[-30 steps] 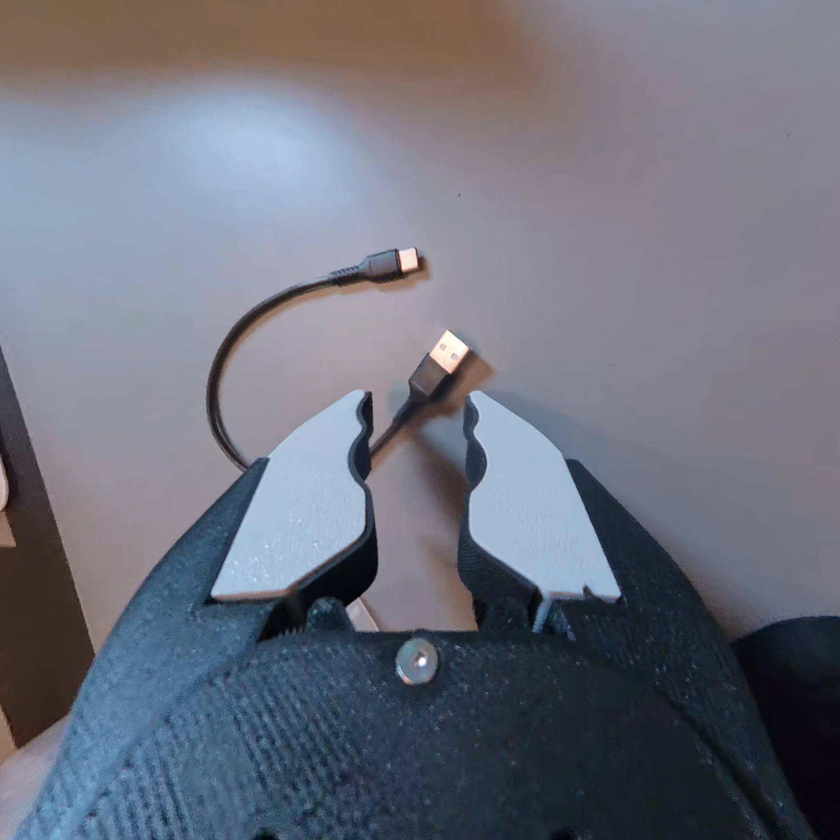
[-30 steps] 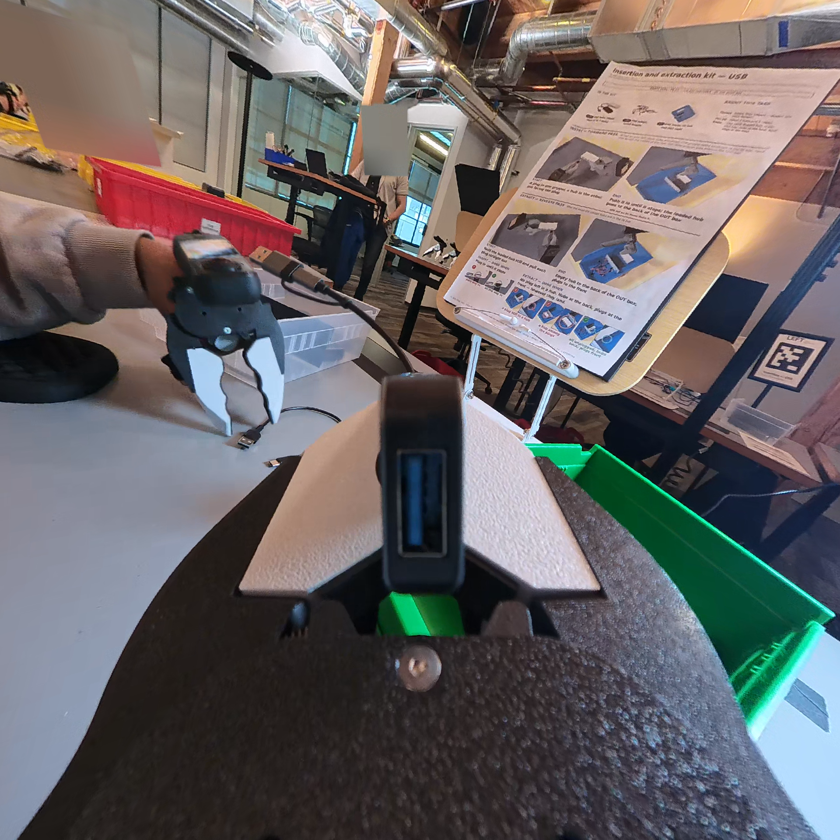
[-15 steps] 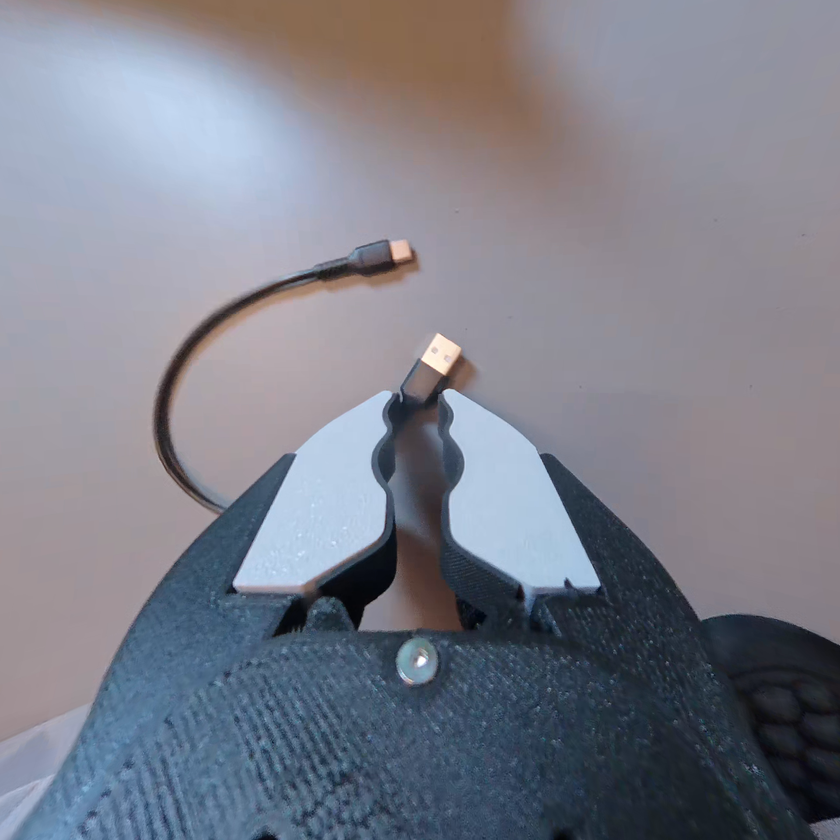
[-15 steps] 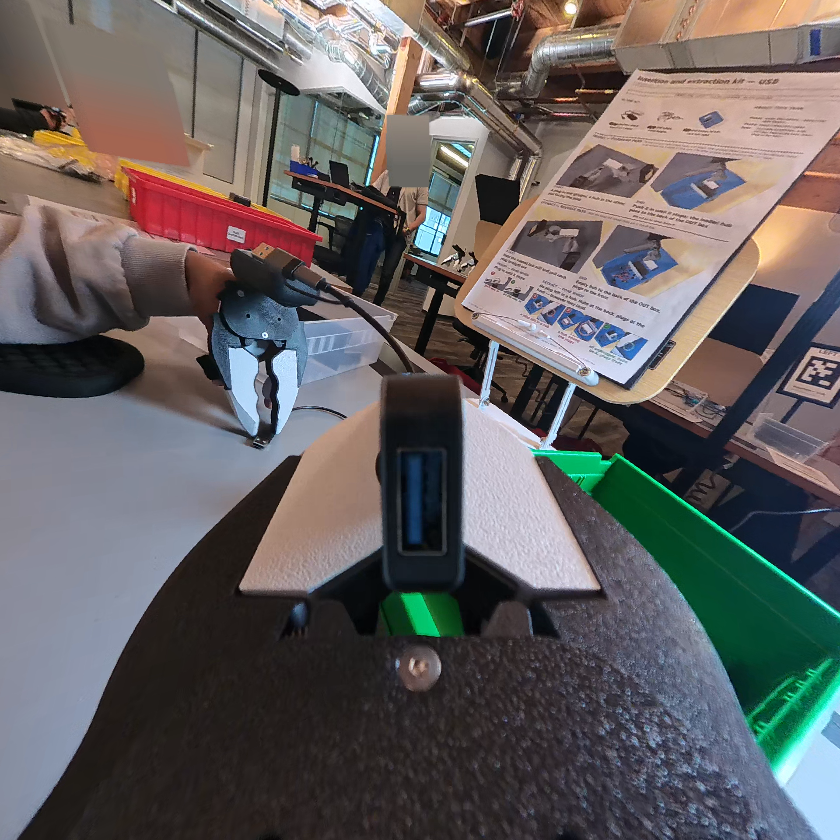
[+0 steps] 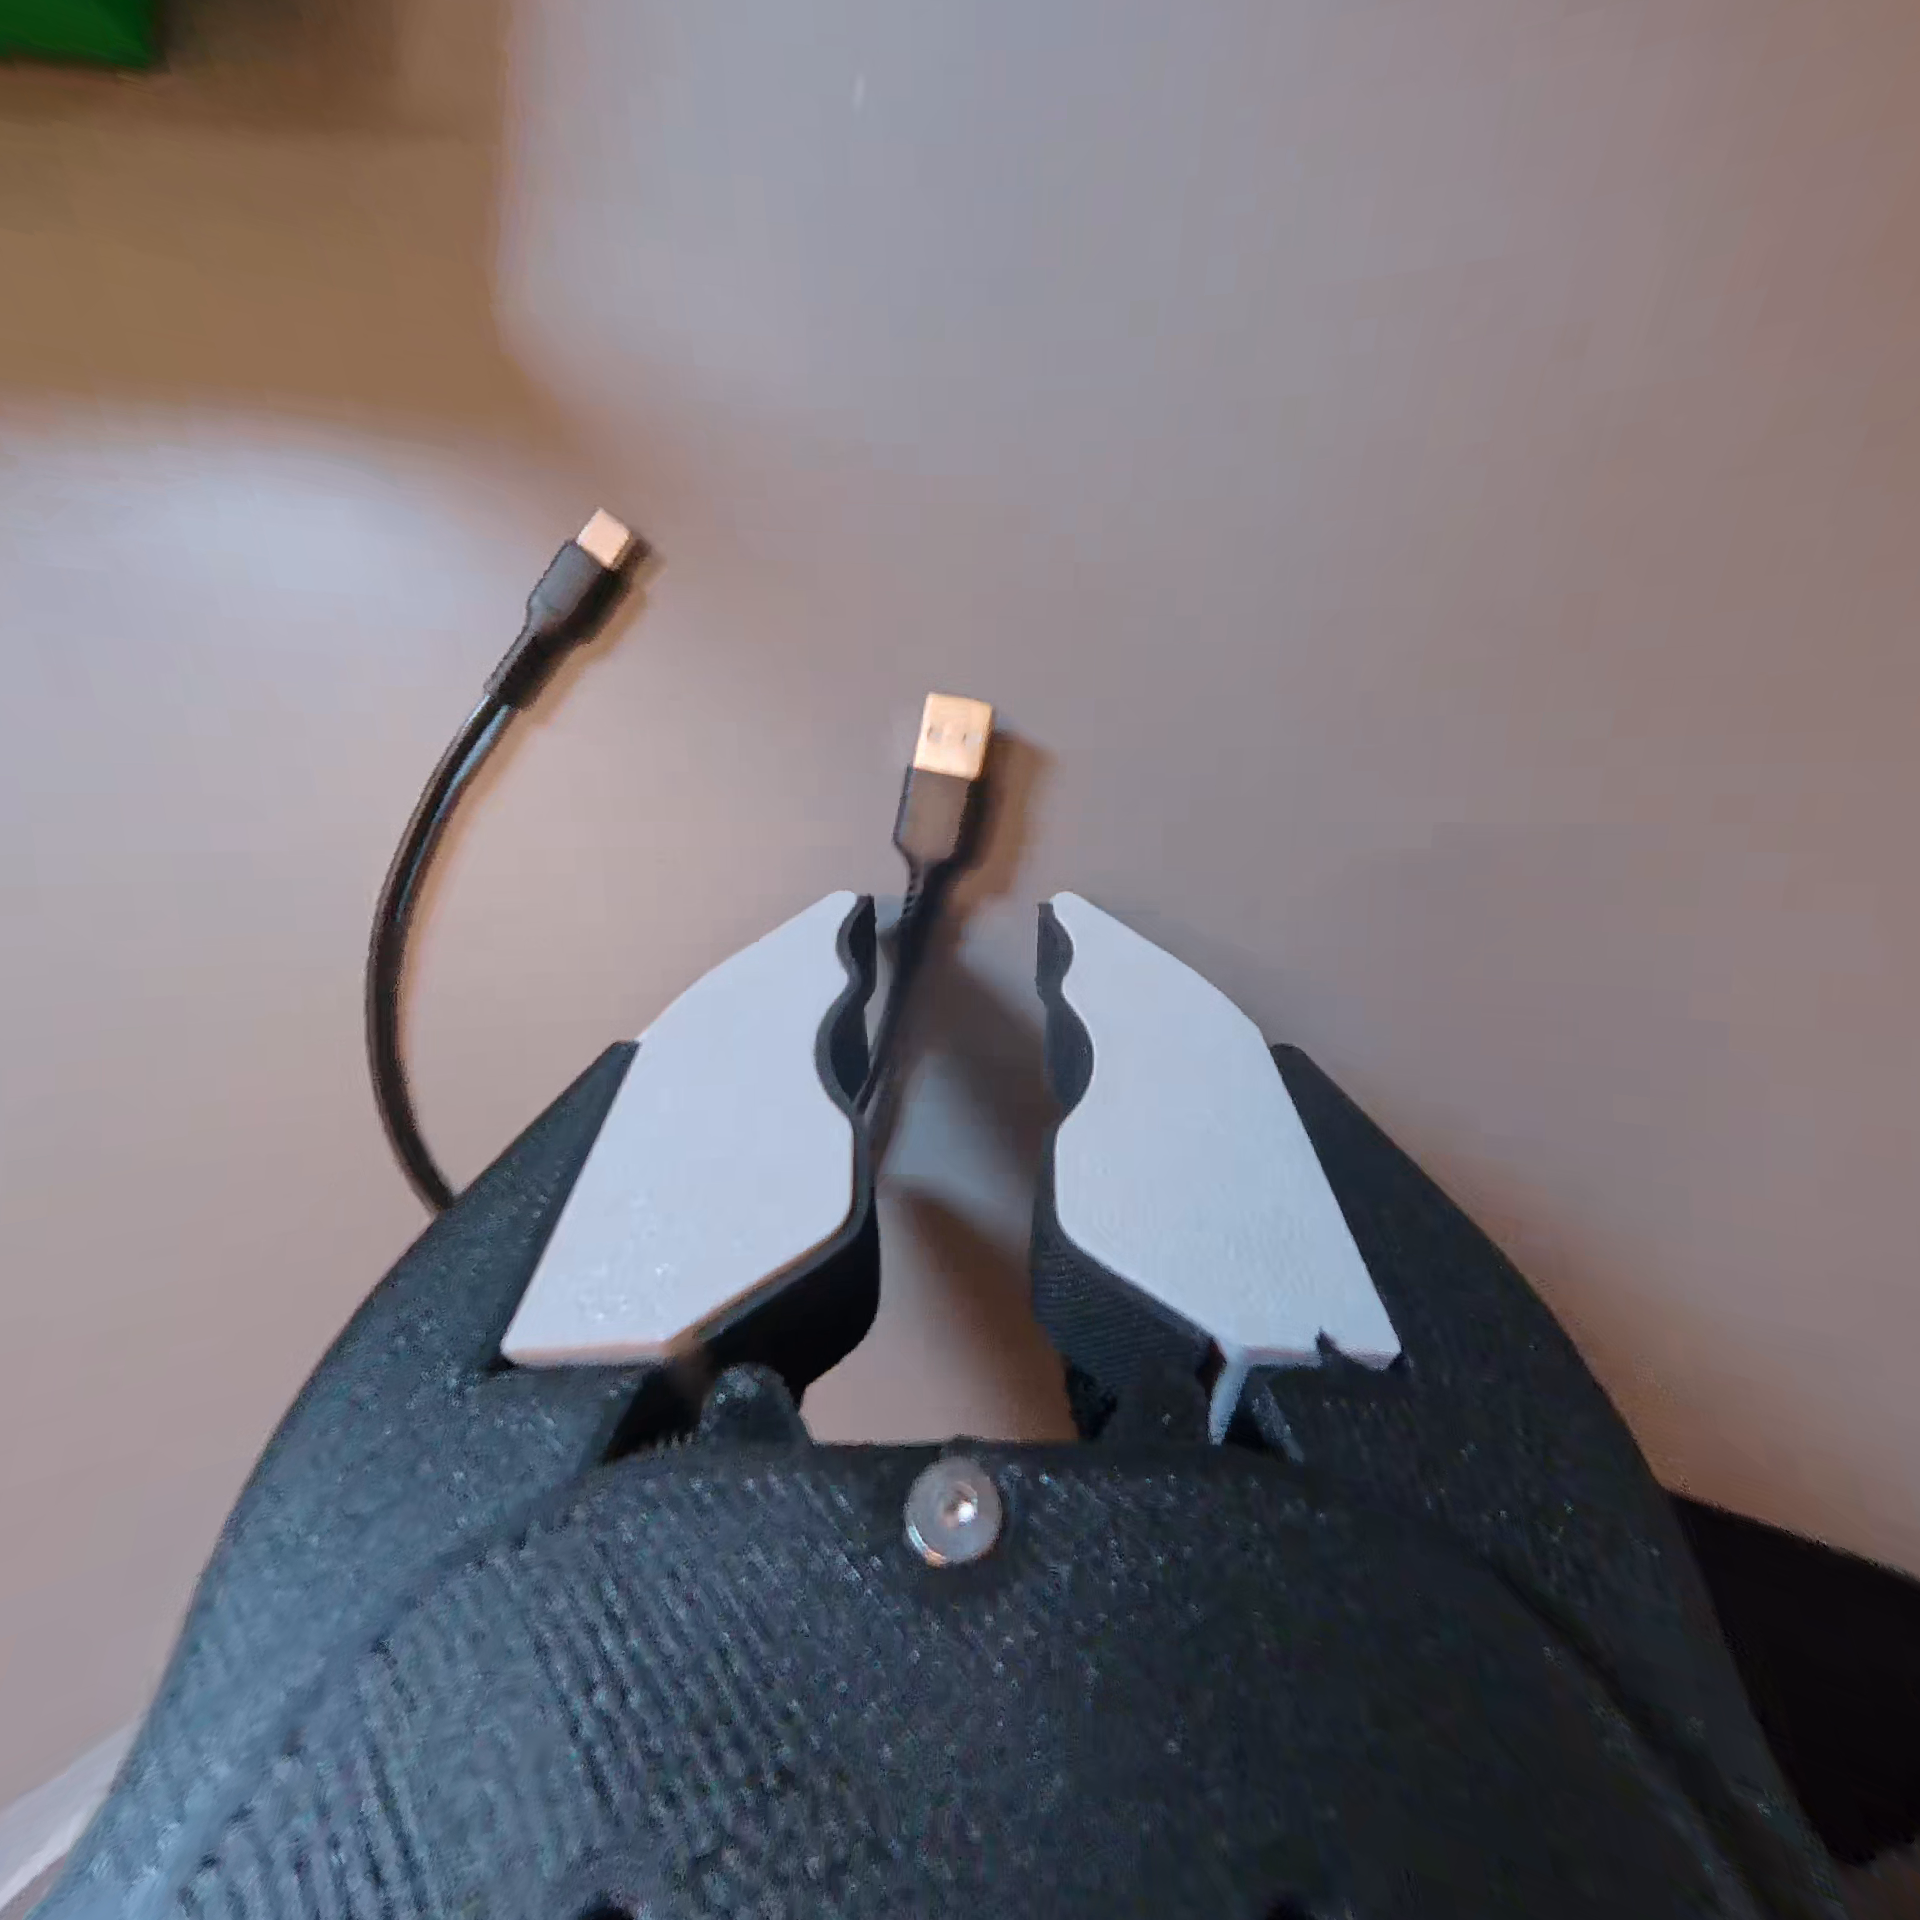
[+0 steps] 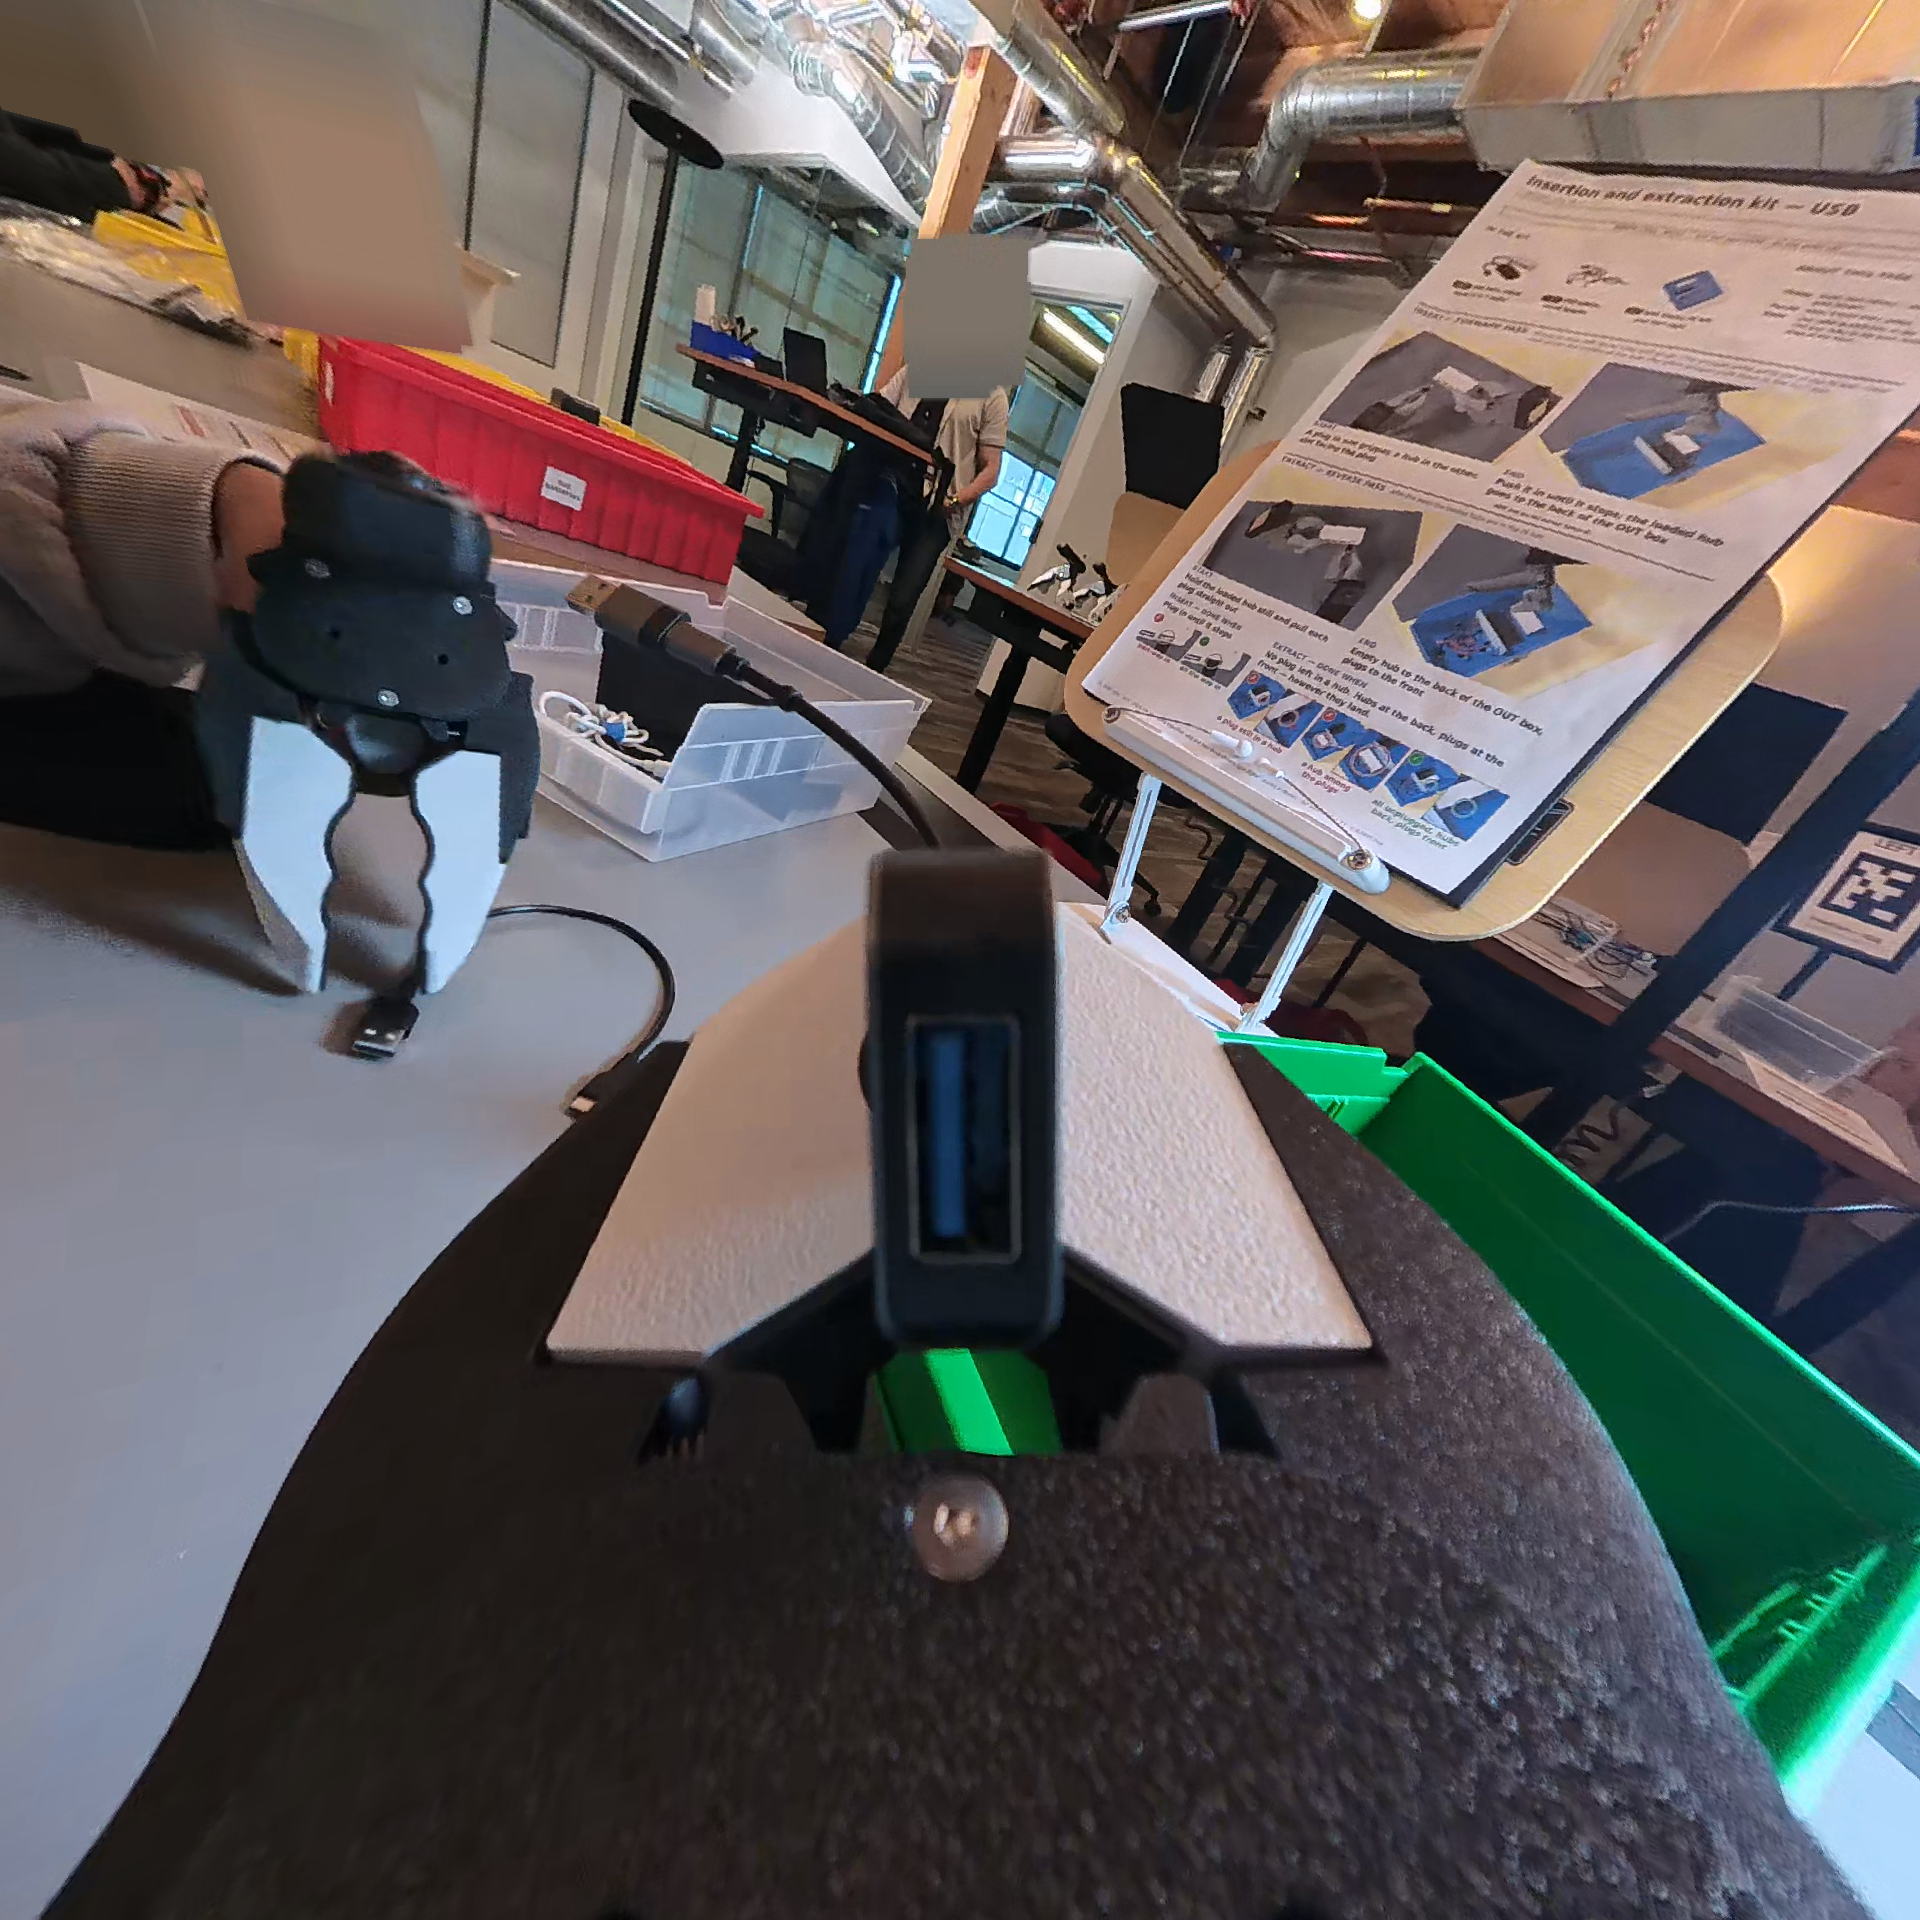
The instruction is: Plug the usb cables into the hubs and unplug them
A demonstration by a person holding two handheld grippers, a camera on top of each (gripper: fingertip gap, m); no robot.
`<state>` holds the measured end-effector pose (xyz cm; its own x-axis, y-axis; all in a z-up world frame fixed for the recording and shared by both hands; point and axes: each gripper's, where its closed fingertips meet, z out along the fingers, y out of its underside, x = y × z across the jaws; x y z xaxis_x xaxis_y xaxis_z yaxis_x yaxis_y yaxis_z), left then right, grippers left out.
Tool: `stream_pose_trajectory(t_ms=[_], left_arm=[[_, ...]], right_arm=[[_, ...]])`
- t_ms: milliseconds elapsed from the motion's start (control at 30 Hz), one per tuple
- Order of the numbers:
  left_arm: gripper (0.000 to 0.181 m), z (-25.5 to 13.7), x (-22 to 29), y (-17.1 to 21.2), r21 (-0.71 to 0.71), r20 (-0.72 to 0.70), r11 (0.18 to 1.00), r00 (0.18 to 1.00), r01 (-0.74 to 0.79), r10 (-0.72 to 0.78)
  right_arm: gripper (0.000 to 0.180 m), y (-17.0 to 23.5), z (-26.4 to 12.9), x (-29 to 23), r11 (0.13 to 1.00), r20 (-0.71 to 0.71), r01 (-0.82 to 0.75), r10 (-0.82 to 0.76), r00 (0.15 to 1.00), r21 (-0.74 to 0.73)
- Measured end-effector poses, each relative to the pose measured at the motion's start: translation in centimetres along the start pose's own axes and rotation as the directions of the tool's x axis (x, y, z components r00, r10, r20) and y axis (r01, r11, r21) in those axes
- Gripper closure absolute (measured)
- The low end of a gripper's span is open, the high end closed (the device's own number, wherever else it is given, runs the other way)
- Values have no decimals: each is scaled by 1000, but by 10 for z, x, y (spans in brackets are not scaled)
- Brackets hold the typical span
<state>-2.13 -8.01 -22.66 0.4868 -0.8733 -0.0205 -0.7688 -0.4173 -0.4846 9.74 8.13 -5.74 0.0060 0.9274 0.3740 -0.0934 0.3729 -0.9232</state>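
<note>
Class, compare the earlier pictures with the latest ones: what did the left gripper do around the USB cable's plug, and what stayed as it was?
The left gripper, nearly shut around the cable just behind the USB-A plug half a second ago, has opened again; the cable now runs loose between its fingers and the plug lies on the table, pointing straight ahead. The right gripper stays shut on the hub.

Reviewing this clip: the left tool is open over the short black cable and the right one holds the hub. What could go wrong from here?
1. The left tool is open, and the cable lies against one finger, not centred; closing may pinch the cord rather than the USB-A plug, leaving the plug loose for insertion.
2. The hub, clamped in the right tool, trails its own lead; that may snag on the clear tray.
</note>
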Motion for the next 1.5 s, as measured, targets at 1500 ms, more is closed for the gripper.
stream_pose_trajectory(t_ms=[1500], left_arm=[[174,-26,-26,-121,172,9,973,987,155,-159]], right_arm=[[167,56,32,-79,604,228,742,-709,667,-292]])
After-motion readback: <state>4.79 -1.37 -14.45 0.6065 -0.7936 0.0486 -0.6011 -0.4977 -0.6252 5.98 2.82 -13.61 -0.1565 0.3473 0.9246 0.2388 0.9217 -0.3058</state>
